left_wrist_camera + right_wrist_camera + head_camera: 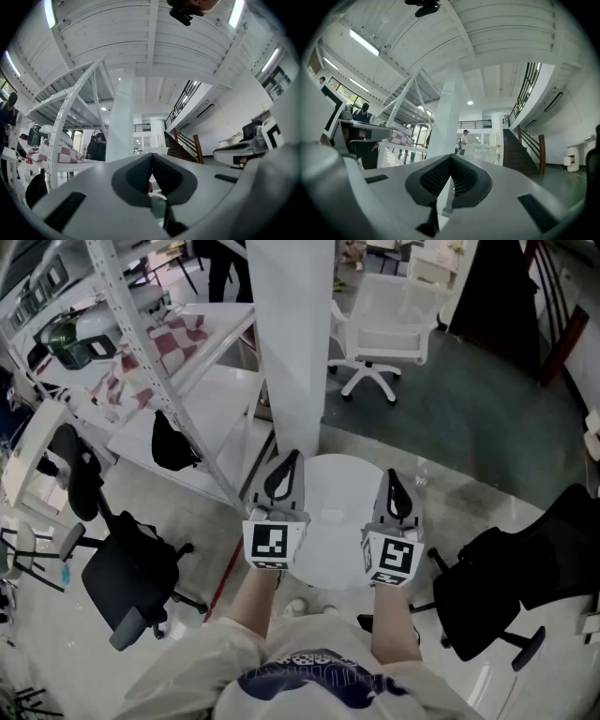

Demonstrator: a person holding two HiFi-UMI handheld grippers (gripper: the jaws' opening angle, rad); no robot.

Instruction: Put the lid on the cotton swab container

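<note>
I see no cotton swab container or lid that I can make out for certain. A small pale object (333,515) lies on the round white table (342,479), too faint to identify. My left gripper (292,457) is held over the table's left edge with its jaws closed together and nothing between them. My right gripper (391,476) hovers over the right edge, also shut and empty. In the left gripper view the left gripper (151,155) points out level into the room. The right gripper (451,157) does the same in the right gripper view.
A white pillar (292,334) rises just behind the table. A metal shelf rack (141,352) stands at the left. Black office chairs (122,568) (497,587) flank the table, and a white chair (384,324) stands beyond it. A person (464,140) stands far off.
</note>
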